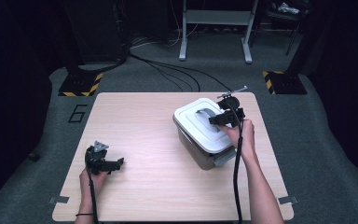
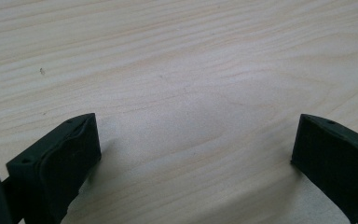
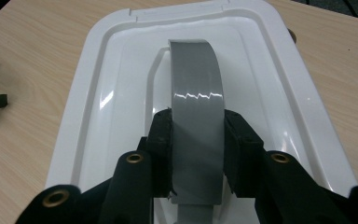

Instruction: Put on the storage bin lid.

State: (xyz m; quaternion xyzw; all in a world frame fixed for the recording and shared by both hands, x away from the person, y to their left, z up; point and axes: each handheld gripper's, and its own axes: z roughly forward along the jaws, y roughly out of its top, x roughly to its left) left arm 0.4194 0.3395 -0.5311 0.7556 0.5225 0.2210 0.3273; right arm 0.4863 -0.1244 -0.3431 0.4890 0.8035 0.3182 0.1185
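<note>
A grey storage box with a white lid (image 1: 193,125) stands on the right half of the wooden table (image 1: 140,126). A grey arched handle (image 1: 205,113) runs across the lid's top. My right gripper (image 1: 217,119) reaches over the lid from the right and is shut on that handle. In the right gripper view the two black pads (image 3: 161,140) press on both sides of the grey handle (image 3: 196,84) above the white lid (image 3: 116,88). My left gripper (image 1: 116,164) rests low on the table near the front left, open, with bare wood between its jaws (image 2: 193,149).
The box sits about a hand's width from the table's right edge. Beyond the table, on the grey floor, lie black cables (image 1: 172,70), two stand bases with yellow-black stripes (image 1: 80,84), and a metal frame's legs (image 1: 214,32). A "6" (image 1: 77,113) is marked left of the table.
</note>
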